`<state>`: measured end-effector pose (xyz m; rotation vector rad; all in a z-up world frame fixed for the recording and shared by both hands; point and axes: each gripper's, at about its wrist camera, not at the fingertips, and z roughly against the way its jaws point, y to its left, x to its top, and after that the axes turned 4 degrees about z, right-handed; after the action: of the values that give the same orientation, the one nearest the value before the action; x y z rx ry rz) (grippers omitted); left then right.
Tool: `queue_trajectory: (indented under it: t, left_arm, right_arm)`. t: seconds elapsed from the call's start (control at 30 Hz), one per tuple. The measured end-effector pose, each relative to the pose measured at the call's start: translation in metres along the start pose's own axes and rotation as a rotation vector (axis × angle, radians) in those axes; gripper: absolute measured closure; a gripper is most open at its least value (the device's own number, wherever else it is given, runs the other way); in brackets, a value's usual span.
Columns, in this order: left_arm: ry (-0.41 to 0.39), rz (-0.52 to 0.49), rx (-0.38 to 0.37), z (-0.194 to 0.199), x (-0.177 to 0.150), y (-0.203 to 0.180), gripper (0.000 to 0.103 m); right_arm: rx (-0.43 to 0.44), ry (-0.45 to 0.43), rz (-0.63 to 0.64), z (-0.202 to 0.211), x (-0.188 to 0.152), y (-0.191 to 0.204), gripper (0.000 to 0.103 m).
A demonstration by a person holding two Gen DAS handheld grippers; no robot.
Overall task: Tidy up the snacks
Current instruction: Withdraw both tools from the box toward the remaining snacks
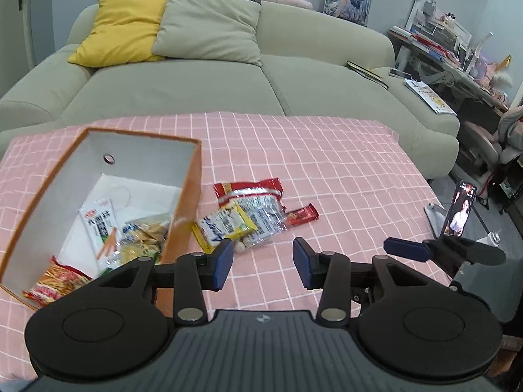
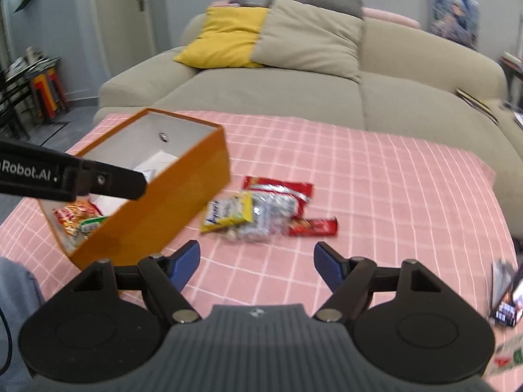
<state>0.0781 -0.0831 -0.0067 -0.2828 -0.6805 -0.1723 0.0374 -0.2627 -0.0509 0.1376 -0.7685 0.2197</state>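
An orange box (image 1: 188, 196) with a white inside stands on the left of the pink checked cloth and holds several snack packets (image 1: 130, 238). Right of it lies a small pile: a yellow packet (image 1: 225, 225), a red-and-clear packet (image 1: 258, 199) and a red bar (image 1: 302, 214). My left gripper (image 1: 263, 261) hovers open and empty just short of the pile. In the right wrist view my right gripper (image 2: 256, 256) is open and empty, in front of the yellow packet (image 2: 228, 212), the red bar (image 2: 313, 227) and the box (image 2: 163, 209).
A beige sofa (image 1: 202, 88) with a yellow cushion (image 1: 121, 29) runs behind the table. A phone on a stand (image 1: 461, 210) sits off the table's right edge, and a cluttered desk (image 1: 441, 49) stands far right. One left finger (image 2: 114, 183) reaches over the box.
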Motion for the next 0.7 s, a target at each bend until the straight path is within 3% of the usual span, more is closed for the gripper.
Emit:
queue_trajectory:
  t: [0.23, 0.7]
  left_arm:
    - [0.050, 0.047, 0.022, -0.029, -0.013, 0.003, 0.054]
    - [0.061, 0.073, 0.029, -0.071, -0.003, 0.006, 0.053]
  right_arm:
    - [-0.054, 0.039, -0.077, -0.017, -0.019, -0.014, 0.029]
    - [-0.061, 0.094, -0.051, -0.060, -0.011, -0.028, 0.029]
